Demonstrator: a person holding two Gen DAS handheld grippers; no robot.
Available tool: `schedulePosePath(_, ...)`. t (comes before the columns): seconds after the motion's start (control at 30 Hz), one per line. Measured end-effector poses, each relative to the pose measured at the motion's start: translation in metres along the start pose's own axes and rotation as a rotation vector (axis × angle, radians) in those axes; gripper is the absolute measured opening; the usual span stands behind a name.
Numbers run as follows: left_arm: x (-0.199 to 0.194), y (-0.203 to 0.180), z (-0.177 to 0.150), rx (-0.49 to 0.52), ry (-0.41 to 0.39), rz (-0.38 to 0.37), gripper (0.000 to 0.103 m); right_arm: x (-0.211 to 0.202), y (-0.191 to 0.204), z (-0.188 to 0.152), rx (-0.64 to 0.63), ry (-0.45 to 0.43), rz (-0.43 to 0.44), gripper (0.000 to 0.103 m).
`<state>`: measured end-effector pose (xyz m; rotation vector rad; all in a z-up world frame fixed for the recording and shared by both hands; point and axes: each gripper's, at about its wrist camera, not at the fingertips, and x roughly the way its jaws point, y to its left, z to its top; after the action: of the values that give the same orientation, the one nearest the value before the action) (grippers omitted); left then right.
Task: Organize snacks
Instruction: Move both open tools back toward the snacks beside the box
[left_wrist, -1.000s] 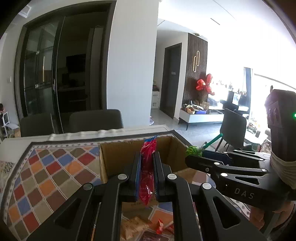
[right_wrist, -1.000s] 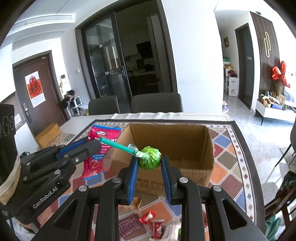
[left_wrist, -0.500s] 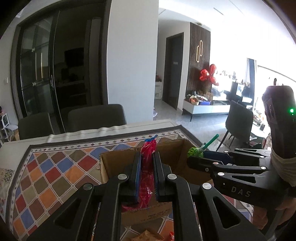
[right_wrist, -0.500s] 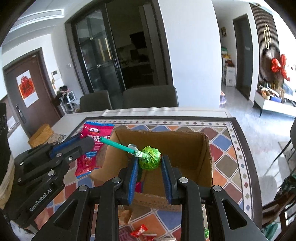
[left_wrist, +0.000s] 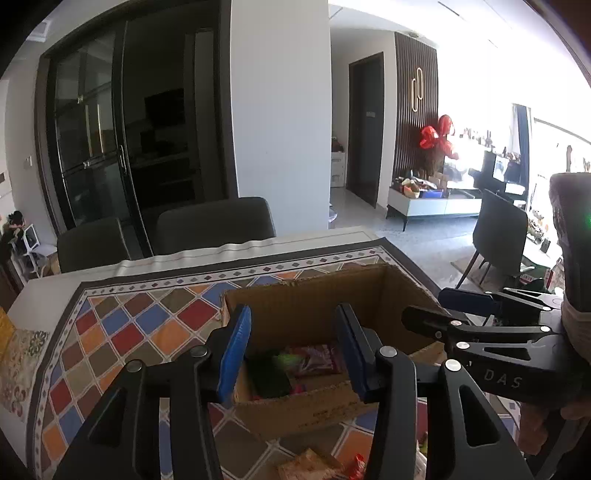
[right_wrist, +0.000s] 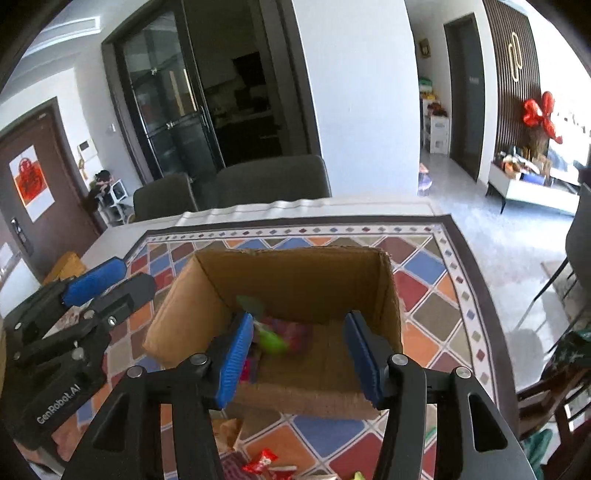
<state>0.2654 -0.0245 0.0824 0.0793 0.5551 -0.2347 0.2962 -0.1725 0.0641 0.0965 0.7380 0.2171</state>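
Now both grippers, left gripper (left_wrist: 293, 345) and right gripper (right_wrist: 299, 350), just opened, empty above corrugated cardboard box (right_wrist: 295, 269).

Green lollipop (right_wrist: 272, 341) blurred in box (right_wrist: 295, 266)

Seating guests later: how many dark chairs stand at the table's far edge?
2, side by side behind the table: left chair and right chair. Another chair stands off to the right; others may be hidden.
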Motion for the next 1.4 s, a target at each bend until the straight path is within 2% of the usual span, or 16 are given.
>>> schedulePosePath(0.3, -0.035, -0.015, -0.021, 0.013, -0.007, -0.009, 0.051, -0.042, 0.010, -0.023, -0.053, -0.051, 0.013, 0.053)
schedulePosePath(0.7, -0.061, -0.046, -0.053, 0.045, 0.001, -0.061, 0.054, -0.074, -0.001, -0.065, -0.054, -0.049, 0.014, 0.053)
schedulePosePath(1.1, -0.050, -0.073, -0.100, 0.049, 0.119, -0.121, 0.054, -0.079, -0.021, -0.115, -0.039, 0.023, -0.019, 0.053)
schedulePosePath(1.4, -0.034, -0.082, -0.132, 0.042, 0.222, -0.151, 0.054, -0.067, -0.035, -0.150, -0.006, 0.117, -0.036, 0.053)
